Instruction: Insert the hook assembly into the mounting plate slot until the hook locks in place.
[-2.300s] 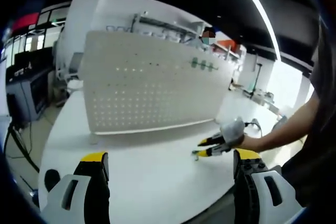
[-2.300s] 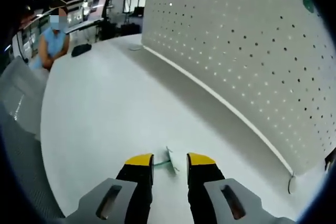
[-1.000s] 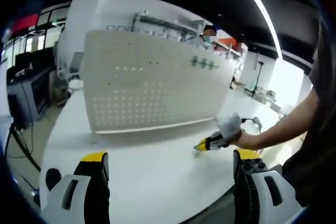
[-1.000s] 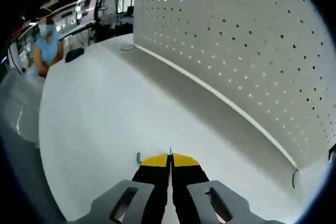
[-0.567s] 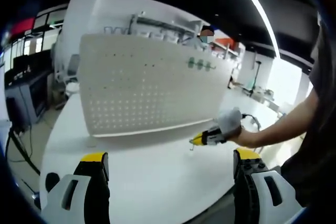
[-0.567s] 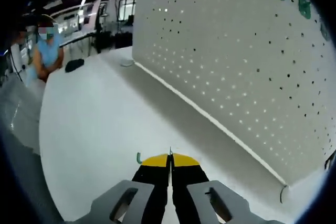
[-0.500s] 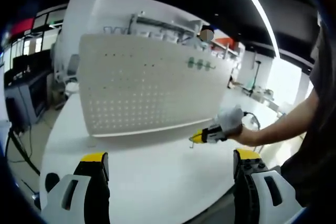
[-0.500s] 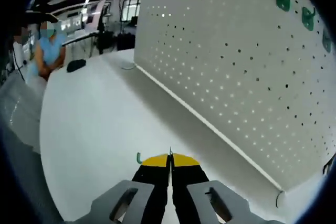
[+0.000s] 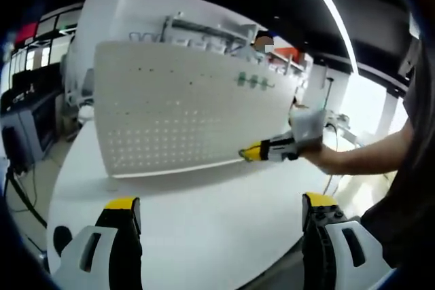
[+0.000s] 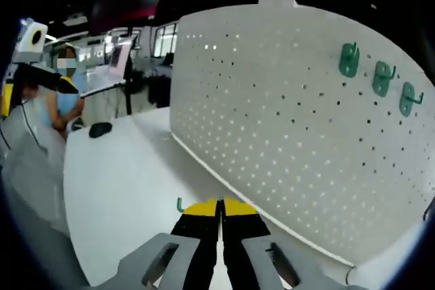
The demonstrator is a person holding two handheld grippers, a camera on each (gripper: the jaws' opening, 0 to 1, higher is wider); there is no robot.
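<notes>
pegboard [image 10: 272, 120]: 1 | mounted green hooks [image 10: 349, 59]: 3 | held hook [image 10: 180, 204]: 1

The green hook [image 10: 180, 204] is mostly hidden between the right gripper [image 10: 221, 203]'s closed jaws; just its curled end pokes out beside them. Against the pegboard [image 9: 183, 113], it is too small to make out.

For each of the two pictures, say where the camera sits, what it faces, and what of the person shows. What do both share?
Left gripper view: rides the open left tongs, facing the pegboard across the table; the person's arm holds the right tongs.
Right gripper view: rides the shut right tongs, gripping a hook, close to the pegboard.
Shared: pegboard, three green hooks, table.
</notes>
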